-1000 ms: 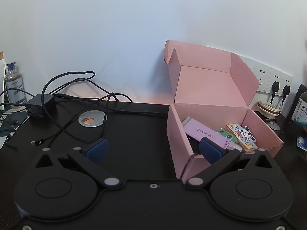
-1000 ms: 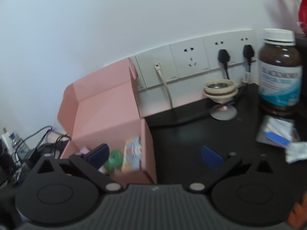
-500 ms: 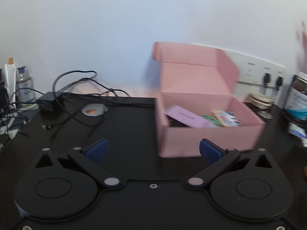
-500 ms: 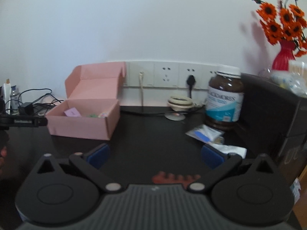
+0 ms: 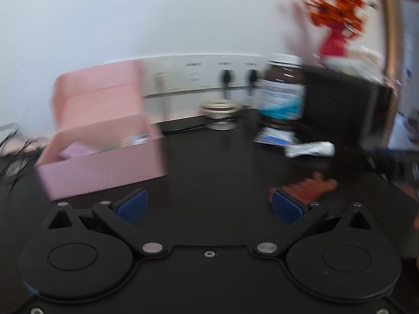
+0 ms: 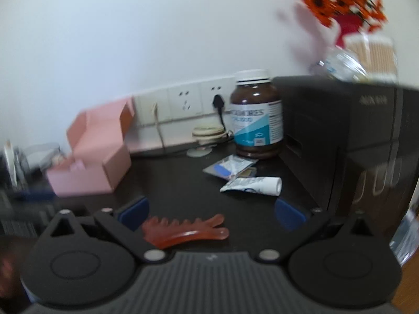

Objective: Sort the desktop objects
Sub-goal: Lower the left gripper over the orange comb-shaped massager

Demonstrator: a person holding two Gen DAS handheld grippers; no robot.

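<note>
An open pink cardboard box (image 5: 104,164) (image 6: 86,175) sits on the black desk with several small items inside. A translucent orange hair clip (image 6: 183,229) lies on the desk between my right gripper's fingers, nearer the left one; it also shows behind the left gripper's right pad as an orange clip (image 5: 311,187). My right gripper (image 6: 210,214) is open, held low over the clip. My left gripper (image 5: 209,205) is open and empty, right of the box. A white tube (image 6: 252,184) (image 5: 310,149) and a foil sachet (image 6: 229,168) lie ahead.
A brown supplement bottle (image 6: 256,116) (image 5: 282,91) stands by the wall sockets (image 6: 188,100). A black cabinet (image 6: 340,141) blocks the right side, with a red vase of orange flowers (image 5: 335,39) on top. A small dish (image 5: 220,107) and cables sit at the wall.
Both views are blurred by motion. The left gripper has swung right, away from the box toward the clip. The right gripper has moved forward, bringing the clip between its fingers.
</note>
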